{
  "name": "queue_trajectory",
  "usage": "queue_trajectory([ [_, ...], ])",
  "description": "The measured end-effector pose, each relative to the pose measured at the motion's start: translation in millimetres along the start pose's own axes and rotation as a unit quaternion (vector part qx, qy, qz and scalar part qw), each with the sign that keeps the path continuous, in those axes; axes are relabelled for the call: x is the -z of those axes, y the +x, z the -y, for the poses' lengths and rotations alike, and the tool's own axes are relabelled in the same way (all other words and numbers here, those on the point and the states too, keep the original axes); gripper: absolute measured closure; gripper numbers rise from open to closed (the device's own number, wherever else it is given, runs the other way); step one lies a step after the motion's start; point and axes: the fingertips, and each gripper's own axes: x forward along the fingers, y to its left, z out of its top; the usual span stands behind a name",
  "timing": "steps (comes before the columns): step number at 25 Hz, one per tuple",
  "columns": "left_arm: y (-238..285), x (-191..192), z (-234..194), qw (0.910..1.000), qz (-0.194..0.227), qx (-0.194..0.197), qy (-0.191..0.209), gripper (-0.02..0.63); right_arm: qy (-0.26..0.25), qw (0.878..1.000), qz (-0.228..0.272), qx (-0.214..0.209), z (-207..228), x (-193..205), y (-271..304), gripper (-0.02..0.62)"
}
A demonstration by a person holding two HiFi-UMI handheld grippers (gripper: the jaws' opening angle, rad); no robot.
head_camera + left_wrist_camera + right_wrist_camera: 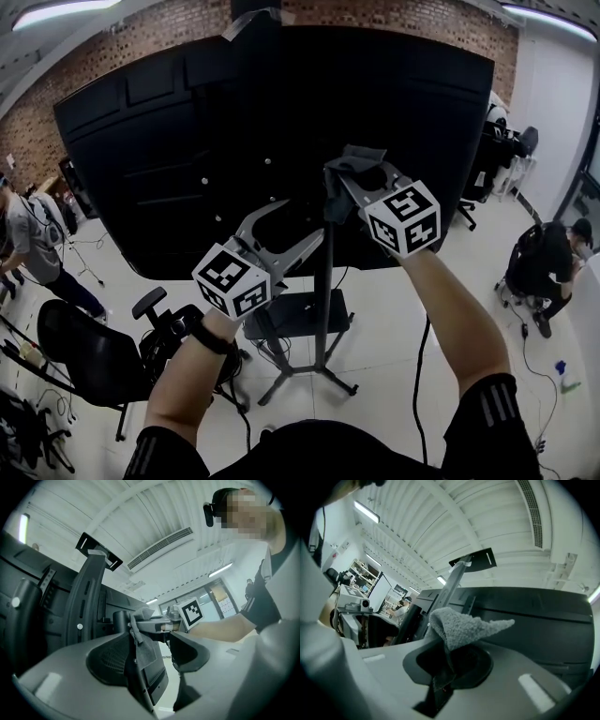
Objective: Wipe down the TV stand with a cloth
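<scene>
Close by the black metal upright of the TV stand [322, 281] hangs the fuzzy grey cloth [461, 627] — clenched in the right gripper [449, 662], one corner jutting out sideways. Just beside it, the left gripper [157, 651] has its jaws spread — nothing pressed between the pads. Behind both looms the black plastic back of the large television [169, 141], above a pale floor [394, 319].

The cloth [461, 627] is mid-grey. The TV [281, 122] back is black, and its stand pole [323, 300] is dark grey. The left tool [150, 654] and right tool [446, 667] are pale grey with black pads. Their marker cubes [232, 278] are white with black square patterns. The wall [112, 47] is red-brown brick and the floor [394, 319] is off-white.
</scene>
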Motion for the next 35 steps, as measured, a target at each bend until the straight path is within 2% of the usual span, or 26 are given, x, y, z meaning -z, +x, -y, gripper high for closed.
queue_trajectory([
  [6,2.0,40.1,-2.4,0.9995,-0.028,-0.010,-0.004,0.310,0.008,1.000,-0.014,0.000,-18.8,45.9,-4.7,0.561],
  [17,-8.8,107.7,6.8,0.9972,-0.061,-0.013,-0.042,0.310,0.043,0.998,-0.042,-0.003,-51.0,107.7,-8.9,0.546],
  [23,-17.3,150.2,8.2,0.9922,-0.084,-0.013,-0.091,0.310,0.055,0.996,-0.071,0.000,-67.0,143.6,-12.4,0.541],
  [29,-25.3,198.3,18.1,0.9898,-0.120,-0.005,-0.076,0.310,0.068,0.993,-0.095,0.000,-87.1,176.8,-16.9,0.525],
  [35,-37.1,241.3,22.1,0.9837,-0.149,-0.002,-0.101,0.308,0.084,0.988,-0.126,0.004,-103.9,218.6,-19.1,0.518],
])
